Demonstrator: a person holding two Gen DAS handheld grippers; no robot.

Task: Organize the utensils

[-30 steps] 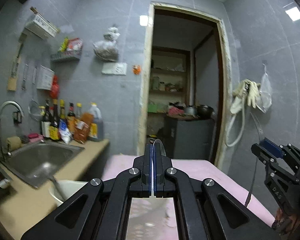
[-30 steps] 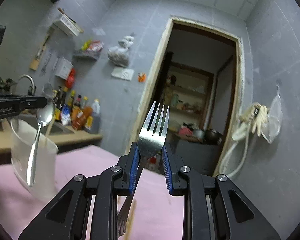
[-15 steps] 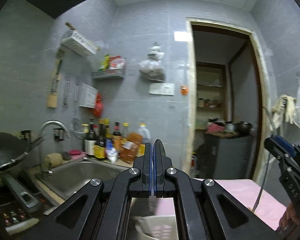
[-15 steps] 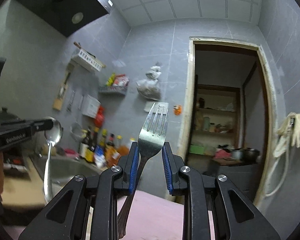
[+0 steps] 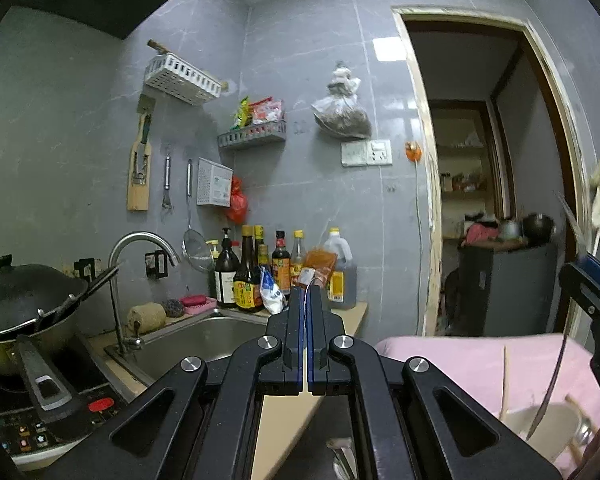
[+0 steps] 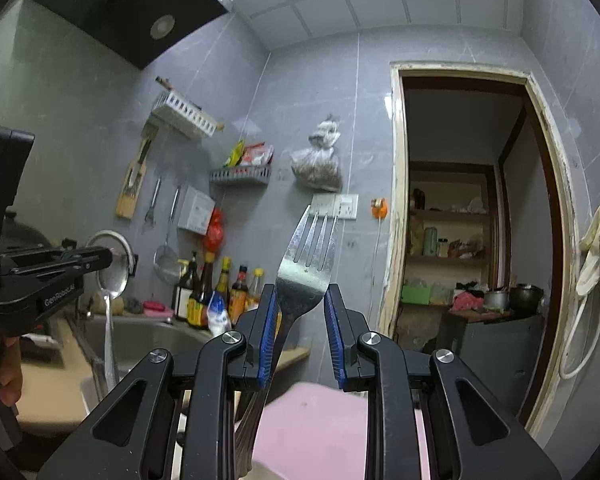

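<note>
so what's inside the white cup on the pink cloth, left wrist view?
The white cup has a thin stick poking out and the fork handle hanging over its mouth. The bottom is hidden by the rim and frame edge.

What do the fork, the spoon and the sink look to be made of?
Fork: polished metal, probably stainless steel; it shows grey glints and fine scuffs.
Spoon: also shiny metal; its bowl mirrors the room.
Sink: brushed steel by its dull, even grey sheen.

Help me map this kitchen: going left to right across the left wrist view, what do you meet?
Wok → faucet → sauce bottles → left gripper → doorway → right gripper.
</note>
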